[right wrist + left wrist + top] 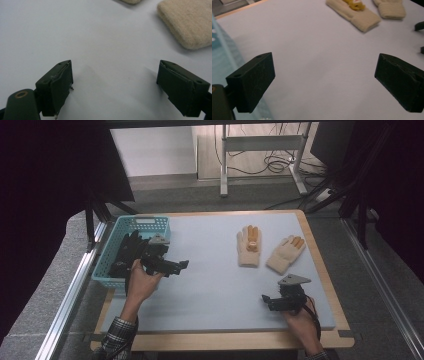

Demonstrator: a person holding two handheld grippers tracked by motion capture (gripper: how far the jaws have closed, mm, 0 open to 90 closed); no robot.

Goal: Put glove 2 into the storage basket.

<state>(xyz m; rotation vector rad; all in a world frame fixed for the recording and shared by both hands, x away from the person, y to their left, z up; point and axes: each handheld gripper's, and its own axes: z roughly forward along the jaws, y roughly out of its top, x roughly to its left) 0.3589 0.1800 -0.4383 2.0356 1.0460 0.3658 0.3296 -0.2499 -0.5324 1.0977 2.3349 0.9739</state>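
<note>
Two cream gloves (248,246) (285,253) lay side by side on the table (210,285), well right of the blue basket (116,251), which held dark gloves (125,252), number unclear. Both the left gripper (175,266) and right gripper (270,301) stood wide open, empty. The right one would best approach the nearer glove's cuff low and squarely.

Two cream gloves on the bench: one (249,246) with orange-tipped fingers pointing away, and a second (285,253) just beside it to the right. One blue basket (145,223) at the left edge, and inside it dark gloves (125,251), too bunched to count. Two hand-held grippers as well: the left (176,267) by the basket, the right (268,301) near the front.
</note>
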